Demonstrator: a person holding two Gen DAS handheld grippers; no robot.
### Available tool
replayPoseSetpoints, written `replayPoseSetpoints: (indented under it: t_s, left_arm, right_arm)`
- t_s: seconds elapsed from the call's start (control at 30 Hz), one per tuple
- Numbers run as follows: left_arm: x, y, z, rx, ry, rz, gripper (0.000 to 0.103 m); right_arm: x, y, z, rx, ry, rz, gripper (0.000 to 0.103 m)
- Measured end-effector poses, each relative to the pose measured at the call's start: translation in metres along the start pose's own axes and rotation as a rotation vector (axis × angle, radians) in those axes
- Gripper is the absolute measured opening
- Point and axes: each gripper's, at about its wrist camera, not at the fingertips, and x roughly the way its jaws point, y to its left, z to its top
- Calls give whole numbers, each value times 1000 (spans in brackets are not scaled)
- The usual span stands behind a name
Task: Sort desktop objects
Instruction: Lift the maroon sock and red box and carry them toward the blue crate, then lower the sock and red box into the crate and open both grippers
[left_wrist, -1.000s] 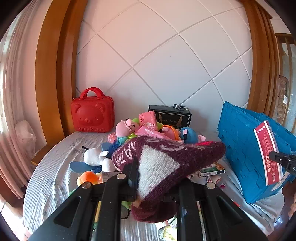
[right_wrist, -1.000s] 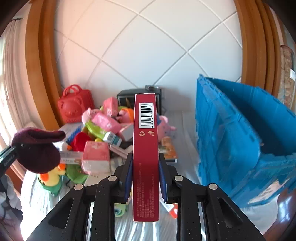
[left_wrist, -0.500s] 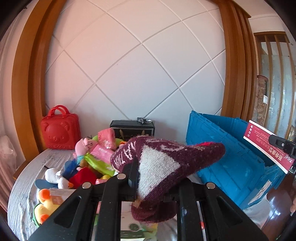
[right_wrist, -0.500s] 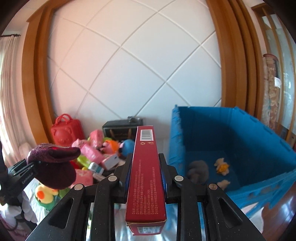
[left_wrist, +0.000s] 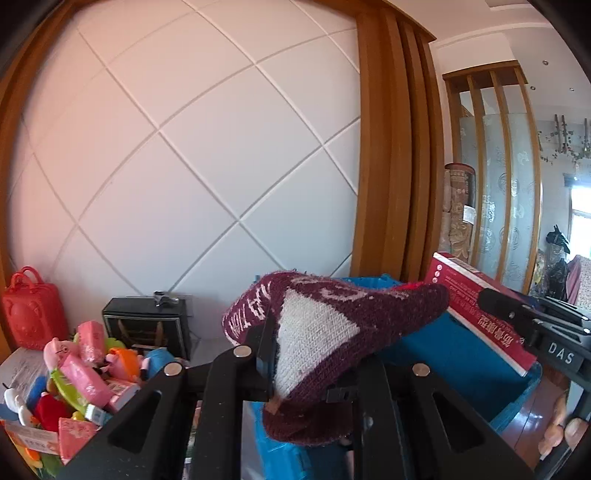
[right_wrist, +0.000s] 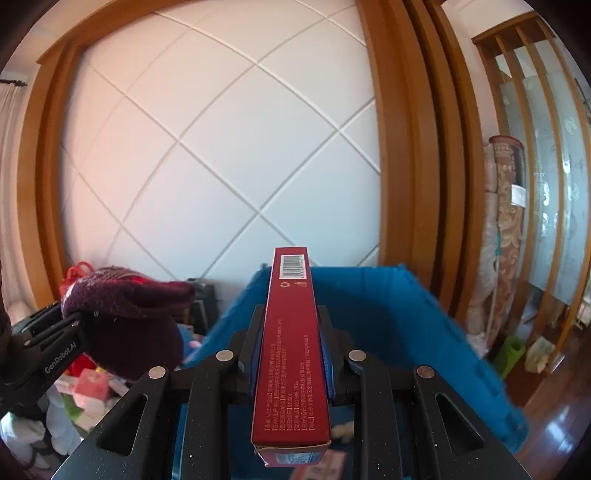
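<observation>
My left gripper (left_wrist: 306, 354) is shut on a maroon and white knitted hat (left_wrist: 325, 332) and holds it above the near edge of the blue plastic crate (left_wrist: 454, 350). My right gripper (right_wrist: 291, 343) is shut on a long red box (right_wrist: 291, 347) with a barcode, held over the crate (right_wrist: 388, 314). The hat (right_wrist: 125, 299) and left gripper also show at the left of the right wrist view. The red box (left_wrist: 480, 317) and right gripper show at the right of the left wrist view.
A pile of plush toys and pink packets (left_wrist: 81, 373) lies on the table at left, with a red bear case (left_wrist: 31, 310) and a black box (left_wrist: 147, 325) against the white panelled wall. Small items (right_wrist: 343, 432) lie on the crate floor.
Both grippers have risen and moved right toward the crate. The hat and the red box now hang over the crate; the toy pile has slid to the left of both views.
</observation>
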Motion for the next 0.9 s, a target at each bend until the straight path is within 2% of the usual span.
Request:
replayPoseSetpoints:
  t_s: [0.17, 0.27, 0.47, 0.6, 0.67, 0.7, 0.77, 0.9]
  left_arm:
    - [63, -53, 23, 9, 69, -42, 16]
    - [106, -72, 29, 19, 124, -26, 16]
    - [191, -85, 31, 13, 246, 21, 16]
    - [238, -89, 13, 33, 352, 66, 17]
    - [258, -89, -3, 60, 424, 96, 18]
    - [270, -88, -13, 65, 494, 115, 18]
    - [287, -86, -30, 40, 627, 114, 18]
    - [303, -82, -61, 41, 797, 133, 18]
  right_arm:
    - [25, -58, 21, 0, 34, -25, 24]
    - [53, -88, 30, 9, 77, -24, 24]
    - [126, -132, 38, 15, 163, -33, 24]
    - [171, -140, 30, 3, 229, -51, 24]
    - [196, -144, 20, 18, 286, -39, 24]
    - [205, -146, 15, 26, 309, -35, 24]
    - [223, -146, -1, 19, 384, -44, 24]
    - [239, -144, -24, -22, 507, -87, 25]
